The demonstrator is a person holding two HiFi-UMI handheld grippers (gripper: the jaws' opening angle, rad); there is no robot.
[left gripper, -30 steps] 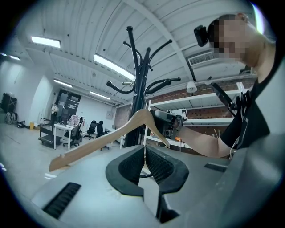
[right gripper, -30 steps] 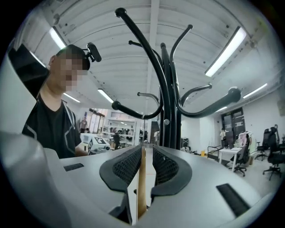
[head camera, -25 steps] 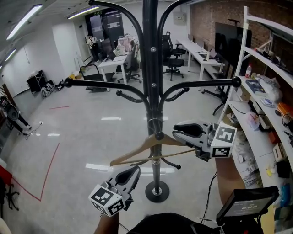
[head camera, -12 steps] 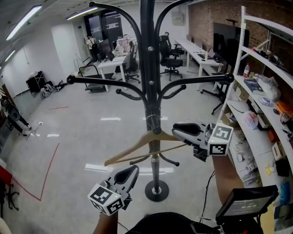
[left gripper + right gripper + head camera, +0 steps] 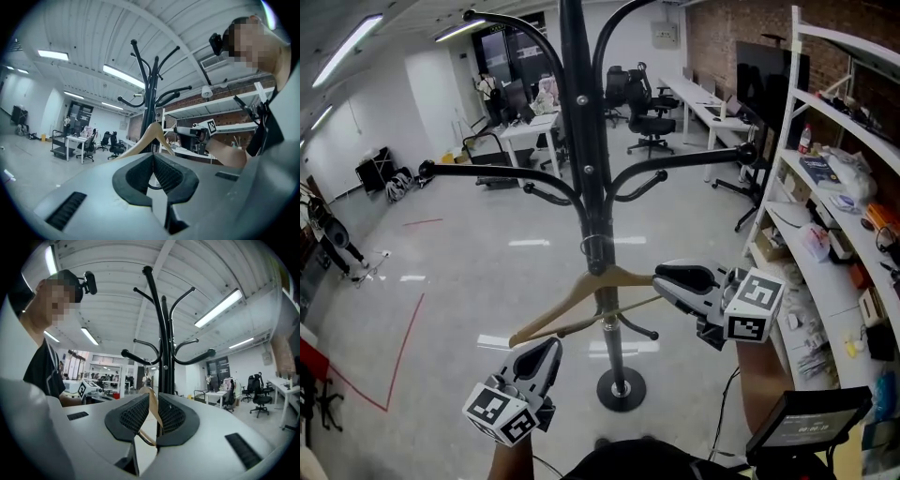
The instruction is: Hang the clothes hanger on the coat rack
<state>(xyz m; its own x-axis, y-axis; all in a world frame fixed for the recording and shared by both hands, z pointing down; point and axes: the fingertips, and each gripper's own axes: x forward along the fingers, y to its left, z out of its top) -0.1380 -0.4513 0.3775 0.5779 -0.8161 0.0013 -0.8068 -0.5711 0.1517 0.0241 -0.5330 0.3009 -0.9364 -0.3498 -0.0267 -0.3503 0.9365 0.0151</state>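
— Office room with a pale glossy floor (image 5: 459, 272) and desks (image 5: 530, 127) far behind. What stands in the middle?
— A black coat rack (image 5: 584, 187), close in front of the person.
— And the wooden clothes hanger (image 5: 623, 275)?
— It is tilted beside the pole, under the long arms, with its hook at the pole. Whether it sits on a peg, one cannot tell. The right gripper (image 5: 661, 278) is clamped on its right arm.
— And the left gripper (image 5: 549, 347)?
— Lower, apart from the hanger, jaws together with nothing between them.
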